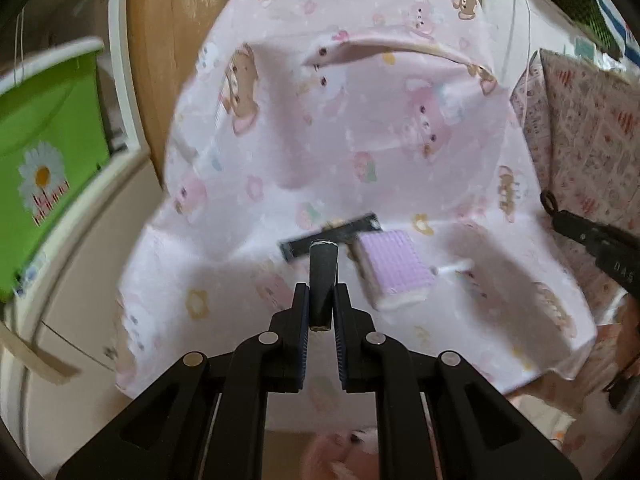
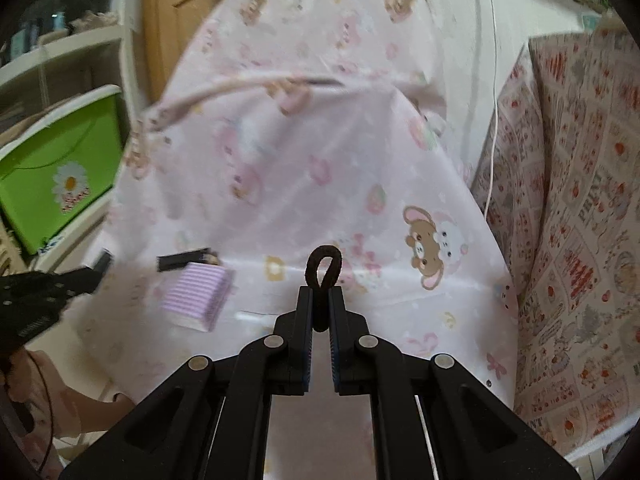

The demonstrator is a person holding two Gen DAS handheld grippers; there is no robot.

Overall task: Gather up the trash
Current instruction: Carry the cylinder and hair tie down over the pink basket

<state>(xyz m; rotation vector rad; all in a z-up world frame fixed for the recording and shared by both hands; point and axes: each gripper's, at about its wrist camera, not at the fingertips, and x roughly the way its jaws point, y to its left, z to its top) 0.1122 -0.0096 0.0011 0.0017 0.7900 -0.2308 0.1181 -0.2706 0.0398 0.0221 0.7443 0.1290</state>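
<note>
My left gripper (image 1: 321, 294) is shut on a small black tube-like stick (image 1: 322, 276) and holds it above the pink cartoon-print sheet (image 1: 328, 128). My right gripper (image 2: 320, 298) is shut on a dark hair tie (image 2: 325, 268), whose loop stands up above the fingertips. On the sheet lie a flat black strip (image 1: 352, 226), a purple ribbed block with a white base (image 1: 394, 270) and a white cotton swab (image 1: 452, 268). The block (image 2: 198, 294), the strip (image 2: 182, 260) and the swab (image 2: 256, 316) also show in the right wrist view. Each gripper shows at the edge of the other's view.
A green bin with a daisy print (image 1: 44, 152) stands on white shelving at the left; it also shows in the right wrist view (image 2: 60, 168). A strawberry-print quilt (image 2: 568, 220) lies at the right. A wooden door (image 1: 168, 40) is behind. A white cable (image 2: 494, 80) hangs by the wall.
</note>
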